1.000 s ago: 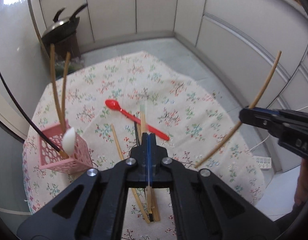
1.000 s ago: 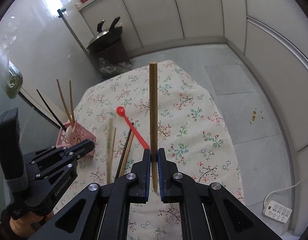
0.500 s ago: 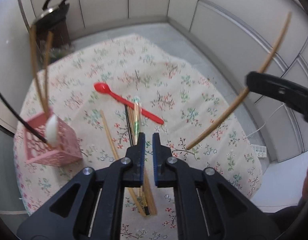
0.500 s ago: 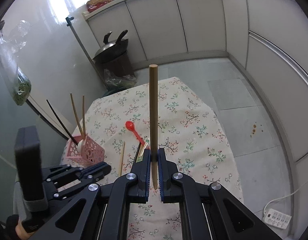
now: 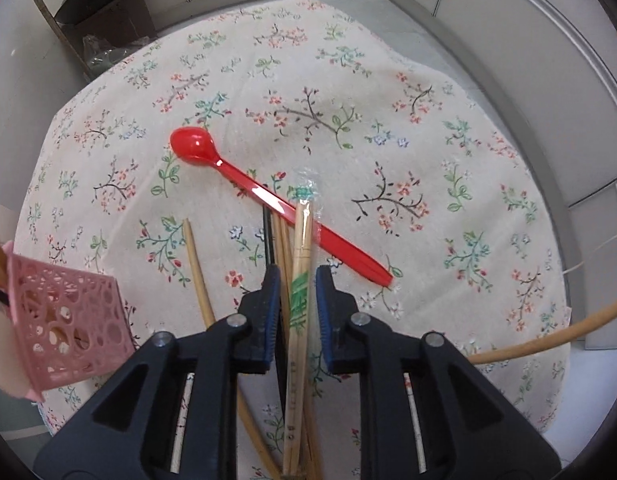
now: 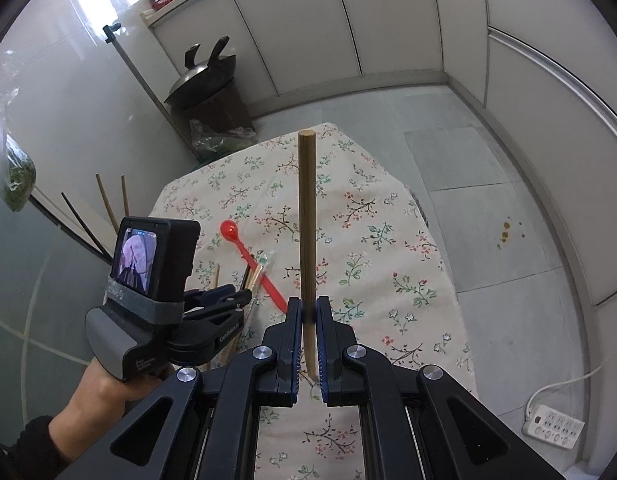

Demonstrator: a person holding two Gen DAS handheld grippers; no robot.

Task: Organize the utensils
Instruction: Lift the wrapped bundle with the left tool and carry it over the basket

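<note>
Holder (image 5: pixel 64 320) at left edge partly filled. Left gripper (image 5: pixel 294 292) jaws opening around wrapped chopsticks (image 5: pixel 300 280); right gripper (image 6: pixel 308 320) clamps one chopstick (image 6: pixel 307 216); spoon (image 5: pixel 268 196) at centre remains.

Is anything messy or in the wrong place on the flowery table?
Yes. Loose chopsticks and a wrapped pair lie heaped across the red spoon on the cloth, not standing in the pink basket.

Left wrist view: looking steeply down, close over floral tablecloth (image 5: pixel 348 80). Right wrist view: higher and farther back, angled down across table toward cabinets (image 6: pixel 388 20) and floor. Shared by both: tablecloth, red spoon (image 5: pixel 268 196), wok (image 6: pixel 200 76) on stand.
</note>
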